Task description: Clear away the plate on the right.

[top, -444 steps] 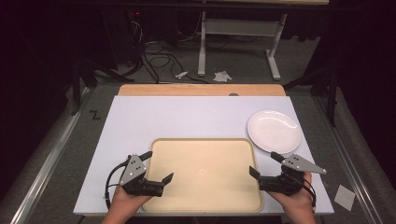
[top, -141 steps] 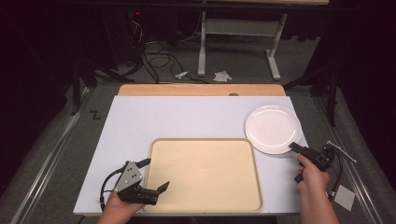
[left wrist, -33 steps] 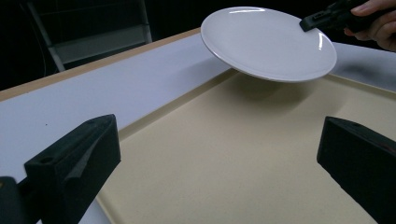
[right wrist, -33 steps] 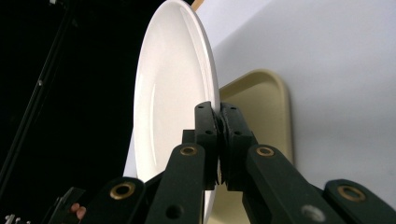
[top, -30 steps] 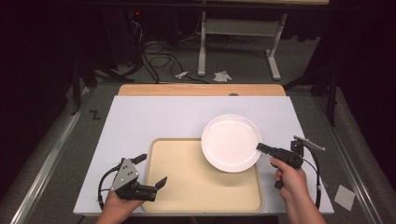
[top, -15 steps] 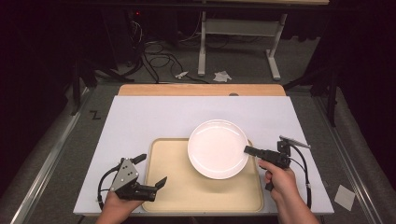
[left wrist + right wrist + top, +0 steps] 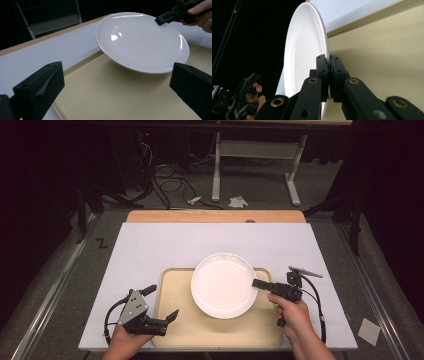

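Observation:
A white round plate (image 7: 222, 285) hangs just above the beige tray (image 7: 180, 330), over its upper middle. My right gripper (image 7: 258, 283) is shut on the plate's right rim, held level from the right by a hand. In the right gripper view the two jaws pinch the plate (image 7: 304, 57) rim, with the tray (image 7: 387, 55) behind it. My left gripper (image 7: 162, 302) stands open by the tray's left edge, nothing between its fingers. In the left gripper view the plate (image 7: 142, 42) floats over the tray (image 7: 120, 100) and the right gripper (image 7: 162, 19) grips its far rim.
The tray lies on a white table top (image 7: 150, 250) with a wooden strip (image 7: 215, 216) at the far edge. Beyond it are a dark floor, cables and a metal stand (image 7: 255, 150).
My right gripper has carried the plate leftward, from the tray's right part to over its upper middle. The left gripper has stayed where it was.

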A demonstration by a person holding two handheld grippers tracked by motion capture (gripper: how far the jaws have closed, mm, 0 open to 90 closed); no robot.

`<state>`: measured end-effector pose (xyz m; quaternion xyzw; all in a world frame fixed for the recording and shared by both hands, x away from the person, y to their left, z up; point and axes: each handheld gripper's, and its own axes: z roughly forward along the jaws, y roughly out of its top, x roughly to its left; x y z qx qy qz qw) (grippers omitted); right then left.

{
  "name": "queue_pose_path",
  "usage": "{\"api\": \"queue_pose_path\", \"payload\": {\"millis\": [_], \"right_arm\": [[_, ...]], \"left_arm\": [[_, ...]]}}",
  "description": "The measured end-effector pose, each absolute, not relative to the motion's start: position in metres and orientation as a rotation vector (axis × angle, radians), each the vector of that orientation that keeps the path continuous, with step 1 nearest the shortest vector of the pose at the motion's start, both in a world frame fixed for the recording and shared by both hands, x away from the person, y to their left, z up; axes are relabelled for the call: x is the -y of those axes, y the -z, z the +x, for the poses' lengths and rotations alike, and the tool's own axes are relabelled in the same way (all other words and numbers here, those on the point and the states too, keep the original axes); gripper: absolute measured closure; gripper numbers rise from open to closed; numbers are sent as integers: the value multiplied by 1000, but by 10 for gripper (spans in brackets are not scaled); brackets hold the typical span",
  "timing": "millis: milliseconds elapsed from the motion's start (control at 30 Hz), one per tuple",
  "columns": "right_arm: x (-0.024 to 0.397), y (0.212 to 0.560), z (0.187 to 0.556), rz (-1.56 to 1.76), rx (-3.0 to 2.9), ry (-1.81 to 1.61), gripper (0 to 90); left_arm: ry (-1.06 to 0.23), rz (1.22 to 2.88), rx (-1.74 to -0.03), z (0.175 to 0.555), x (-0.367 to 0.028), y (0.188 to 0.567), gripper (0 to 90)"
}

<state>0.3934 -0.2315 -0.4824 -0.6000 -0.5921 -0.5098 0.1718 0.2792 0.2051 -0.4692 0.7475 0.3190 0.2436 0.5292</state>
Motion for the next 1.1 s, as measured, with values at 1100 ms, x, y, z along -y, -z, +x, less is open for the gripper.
{"api": "queue_pose_path", "payload": {"millis": [1100], "right_arm": [[206, 492, 391, -1678, 1820, 1347, 891]], "left_arm": [[-579, 1784, -763, 279, -206, 469, 4]]}}
